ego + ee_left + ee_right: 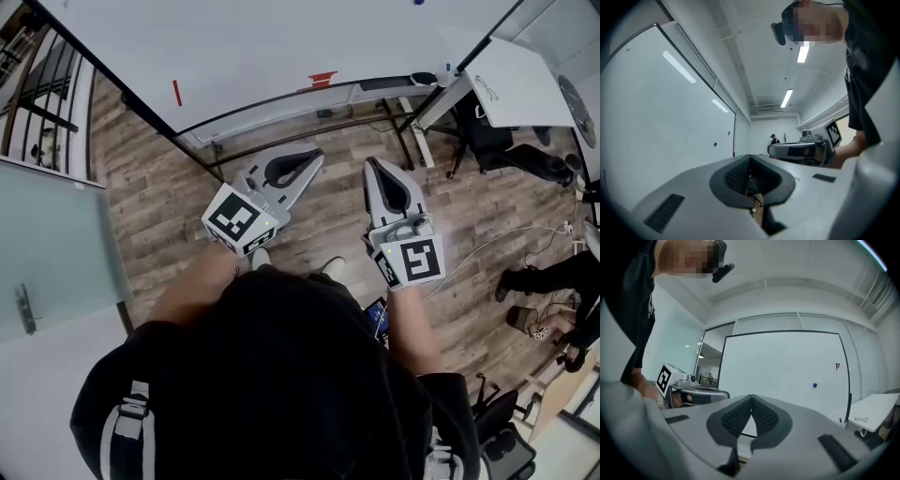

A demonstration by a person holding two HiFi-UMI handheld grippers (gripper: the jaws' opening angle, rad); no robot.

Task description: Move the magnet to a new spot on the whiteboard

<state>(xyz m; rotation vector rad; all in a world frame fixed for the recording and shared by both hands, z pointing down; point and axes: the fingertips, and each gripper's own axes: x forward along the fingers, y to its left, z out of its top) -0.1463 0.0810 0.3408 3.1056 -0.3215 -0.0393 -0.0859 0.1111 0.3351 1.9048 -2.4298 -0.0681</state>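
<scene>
Closed, empty grippers near; magnet far off on the board.
Left gripper (750,159) and right gripper (751,399) sit level, side by side, each with its jaws pressed together on nothing. Well beyond them, to the right of the right gripper's line, the small blue magnet (814,385) clings to the whiteboard (787,362). It is probably light, hard and slick, and best pinched across its rim.

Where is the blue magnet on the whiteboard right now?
In the right gripper view the blue magnet sits low on the right side of the whiteboard, just down and left of a small red mark.
</scene>
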